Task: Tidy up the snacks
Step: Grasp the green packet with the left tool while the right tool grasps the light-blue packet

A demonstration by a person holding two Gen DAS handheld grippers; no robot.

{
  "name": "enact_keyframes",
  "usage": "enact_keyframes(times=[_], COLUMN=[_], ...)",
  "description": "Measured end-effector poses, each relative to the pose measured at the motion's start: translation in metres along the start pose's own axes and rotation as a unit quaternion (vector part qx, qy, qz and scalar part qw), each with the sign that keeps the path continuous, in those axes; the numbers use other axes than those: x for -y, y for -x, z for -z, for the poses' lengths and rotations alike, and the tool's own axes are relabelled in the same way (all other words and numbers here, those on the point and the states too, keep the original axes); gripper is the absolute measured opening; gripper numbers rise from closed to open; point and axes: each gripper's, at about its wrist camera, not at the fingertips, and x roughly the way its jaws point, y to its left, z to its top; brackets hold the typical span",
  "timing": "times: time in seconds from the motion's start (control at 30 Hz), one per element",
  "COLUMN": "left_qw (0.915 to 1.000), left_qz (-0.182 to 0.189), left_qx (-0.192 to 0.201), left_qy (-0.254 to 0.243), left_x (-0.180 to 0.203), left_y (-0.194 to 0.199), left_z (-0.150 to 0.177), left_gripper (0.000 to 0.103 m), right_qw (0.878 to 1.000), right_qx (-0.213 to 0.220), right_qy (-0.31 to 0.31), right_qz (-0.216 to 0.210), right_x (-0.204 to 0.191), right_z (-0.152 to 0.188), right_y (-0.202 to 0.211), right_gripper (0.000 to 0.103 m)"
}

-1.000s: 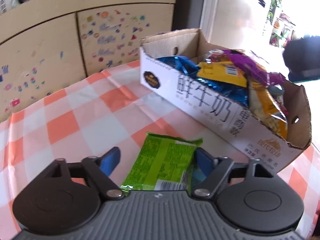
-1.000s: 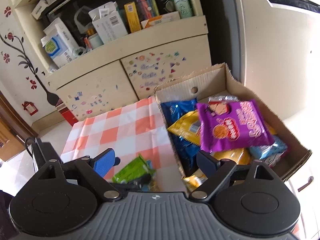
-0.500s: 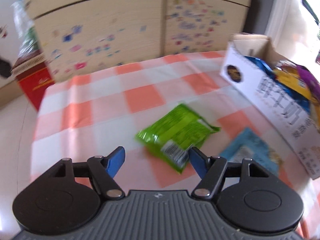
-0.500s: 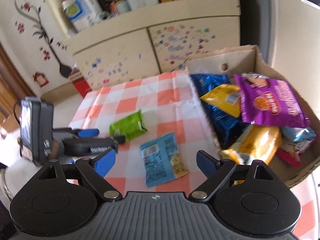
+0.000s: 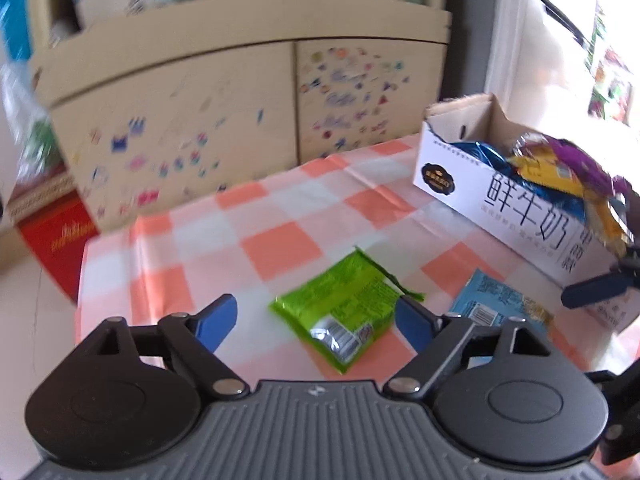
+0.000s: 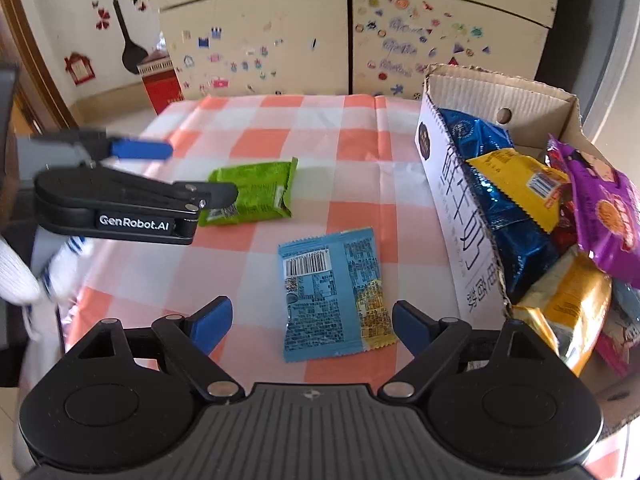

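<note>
Left wrist view: the left tool (image 5: 316, 316) is spread wide, gripping nothing, with the green snack packet (image 5: 344, 320) lying flat on the checkered desk (image 5: 276, 244) between its fingertips. Right wrist view: the right tool (image 6: 312, 316) is likewise spread and empty, the blue snack packet (image 6: 334, 294) flat on the desk just ahead between its fingers. The cardboard box (image 6: 460, 220), filled with snack bags, stands to its right.
</note>
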Motion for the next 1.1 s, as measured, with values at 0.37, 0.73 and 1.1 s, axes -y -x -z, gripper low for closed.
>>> enact_keyframes(times=[0.37, 0.73, 1.1], left_qw=[0.9894, 0.9916, 0.9947], left_qz=[0.042, 0.067, 0.08], left_qx=[-0.015, -0.025, -0.038], left_qy=[-0.138, -0.108, -0.053], left_x=[0.017, 0.011, 0.009], left_y=[-0.032, -0.051, -0.046], left_z=[-0.002, -0.005, -0.001], left_gripper=[0.089, 0.092, 0.07], right_qw=[1.0, 0.999, 0.999], right_qx=[-0.01, -0.023, -0.014], right_qy=[-0.004, -0.013, 0.013], right_qz=[0.007, 0.022, 0.043], right_x=[0.0, 0.003, 0.0], right_z=[-0.006, -0.013, -0.015], right_y=[-0.018, -0.034, -0.031], right_gripper=[0.092, 0.092, 0.072])
